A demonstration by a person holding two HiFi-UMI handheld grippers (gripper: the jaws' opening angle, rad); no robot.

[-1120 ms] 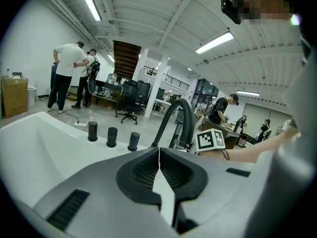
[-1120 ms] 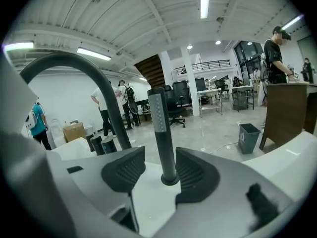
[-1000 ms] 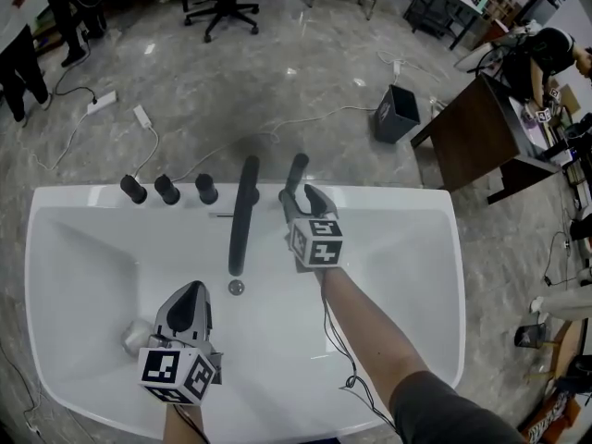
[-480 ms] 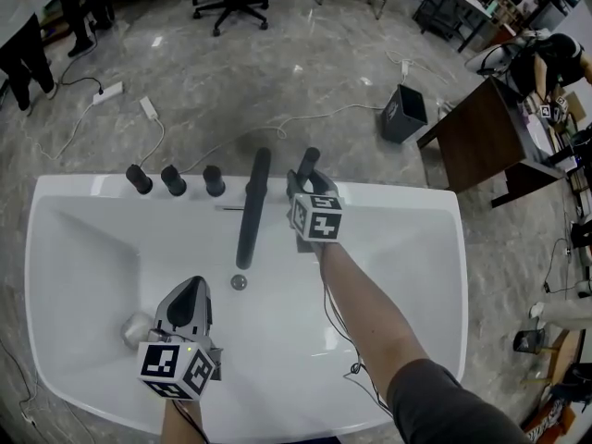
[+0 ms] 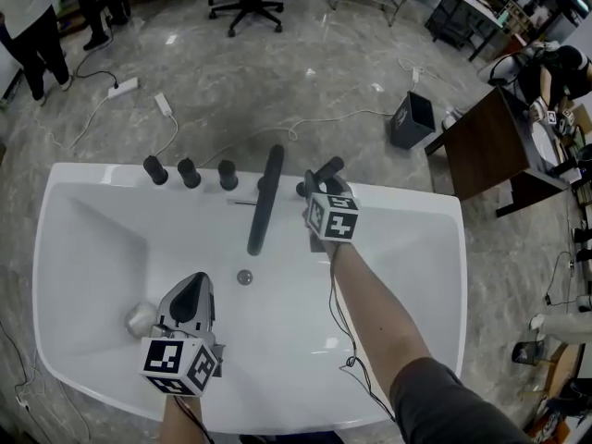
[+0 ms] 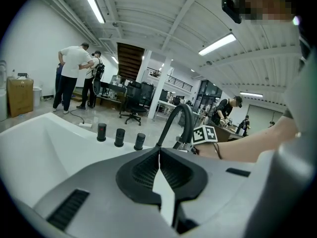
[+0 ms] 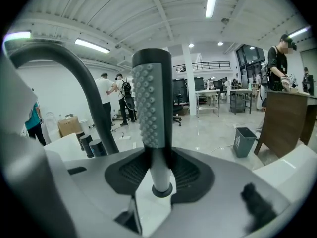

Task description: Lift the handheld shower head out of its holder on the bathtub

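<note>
The handheld shower head point(image 5: 328, 167) is a black wand with a studded grey face point(image 7: 152, 103). It stands upright in its holder on the far rim of the white bathtub point(image 5: 416, 202). My right gripper point(image 5: 319, 185) reaches to it from the tub side. Its jaws are closing, and the pads point(image 7: 130, 172) press on the wand's white stem from both sides. My left gripper point(image 5: 192, 285) hovers over the tub's near left part, shut and holding nothing point(image 6: 159, 152).
A black arched faucet spout point(image 5: 265, 202) stands just left of the shower head, with three black knobs point(image 5: 190, 172) further left on the rim. A drain point(image 5: 244, 277) and a small grey lump point(image 5: 139, 318) lie in the tub. Beyond it are cables, a bin point(image 5: 412, 118) and a brown desk point(image 5: 490, 141).
My right gripper's jaws have closed in onto the shower head's stem. The head view has shifted, so the tub sits lower and further right. My left gripper has drifted slightly.
</note>
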